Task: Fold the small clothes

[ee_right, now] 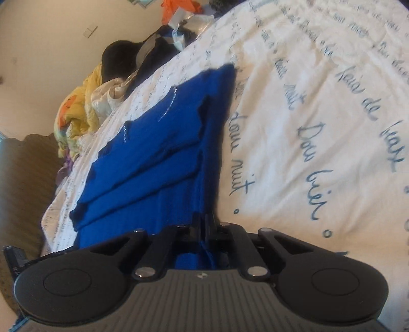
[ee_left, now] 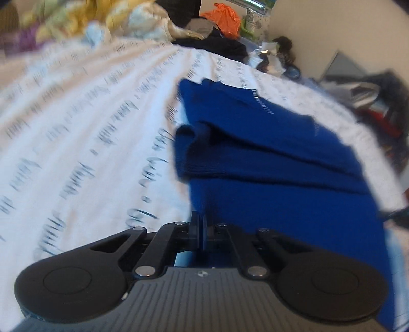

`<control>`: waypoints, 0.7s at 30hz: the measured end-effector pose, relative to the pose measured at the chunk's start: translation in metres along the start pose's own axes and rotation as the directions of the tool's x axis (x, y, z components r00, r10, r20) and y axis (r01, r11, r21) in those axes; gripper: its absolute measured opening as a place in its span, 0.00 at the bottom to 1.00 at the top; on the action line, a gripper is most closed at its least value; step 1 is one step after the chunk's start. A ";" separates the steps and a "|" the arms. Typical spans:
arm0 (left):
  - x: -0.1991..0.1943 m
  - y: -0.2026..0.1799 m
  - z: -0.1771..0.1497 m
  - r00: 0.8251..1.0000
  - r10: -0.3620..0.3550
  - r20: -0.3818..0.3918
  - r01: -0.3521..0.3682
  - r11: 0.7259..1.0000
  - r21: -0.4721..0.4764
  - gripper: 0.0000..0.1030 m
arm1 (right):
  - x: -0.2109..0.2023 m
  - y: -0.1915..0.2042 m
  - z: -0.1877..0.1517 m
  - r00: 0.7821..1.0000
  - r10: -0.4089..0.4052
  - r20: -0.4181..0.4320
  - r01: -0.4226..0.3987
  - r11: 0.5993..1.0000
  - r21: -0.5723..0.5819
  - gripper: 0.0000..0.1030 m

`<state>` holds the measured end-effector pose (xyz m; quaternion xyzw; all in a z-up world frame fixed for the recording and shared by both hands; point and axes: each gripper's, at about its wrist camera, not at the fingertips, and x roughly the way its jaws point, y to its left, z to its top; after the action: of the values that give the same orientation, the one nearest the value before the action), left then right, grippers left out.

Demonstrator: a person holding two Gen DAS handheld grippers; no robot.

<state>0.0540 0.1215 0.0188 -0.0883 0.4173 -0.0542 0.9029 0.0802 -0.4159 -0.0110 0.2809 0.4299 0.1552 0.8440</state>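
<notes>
A royal blue garment [ee_left: 268, 153] lies partly folded on a white bedsheet with blue handwriting print [ee_left: 89, 127]. My left gripper [ee_left: 200, 222] is shut on the garment's near edge, lifting it off the sheet. In the right wrist view the same blue garment [ee_right: 158, 153] stretches away in layered folds over the sheet [ee_right: 319, 127]. My right gripper [ee_right: 204, 222] is shut on another part of its near edge, with cloth pinched between the fingers. The view from the left wrist is blurred.
A pile of yellow and pale clothes [ee_left: 76, 23] sits at the bed's far side, with dark clothes [ee_left: 217, 46] and an orange bag [ee_left: 225, 20]. Clutter lies off the bed's right edge [ee_left: 378, 102]. In the right wrist view a yellow and cream heap [ee_right: 84, 107] lies at left.
</notes>
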 end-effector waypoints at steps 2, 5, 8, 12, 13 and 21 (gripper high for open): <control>-0.003 0.003 -0.003 1.000 -0.021 -0.011 0.021 1.000 0.018 0.05 | -0.010 -0.010 -0.003 0.999 -0.037 0.021 0.037 0.999 0.008 0.02; -0.004 0.007 -0.010 1.000 -0.018 0.002 0.018 1.000 -0.002 0.17 | -0.012 -0.019 -0.015 1.000 -0.020 0.010 0.019 0.998 0.060 0.03; -0.019 0.017 -0.017 0.992 -0.127 -0.018 0.124 0.984 -0.131 0.92 | -0.020 -0.013 -0.034 0.998 0.044 -0.051 -0.039 0.994 0.103 0.14; -0.045 0.015 -0.052 0.969 -0.245 -0.016 0.234 0.943 -0.235 0.95 | -0.036 -0.006 -0.074 0.984 0.156 -0.083 -0.144 0.981 0.132 0.43; -0.049 0.012 -0.060 0.970 -0.243 -0.006 0.235 0.945 -0.230 0.91 | -0.036 -0.004 -0.081 0.979 0.181 -0.096 -0.166 0.975 0.146 0.43; -0.052 0.003 -0.065 1.000 -0.010 0.011 0.010 1.000 -0.014 0.10 | -0.043 -0.002 -0.090 0.996 0.064 -0.059 -0.061 0.996 0.060 0.02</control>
<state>-0.0288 0.1261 0.0155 -0.0972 0.4121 -0.0553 0.9043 -0.0178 -0.4086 -0.0267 0.3136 0.4505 0.1775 0.8168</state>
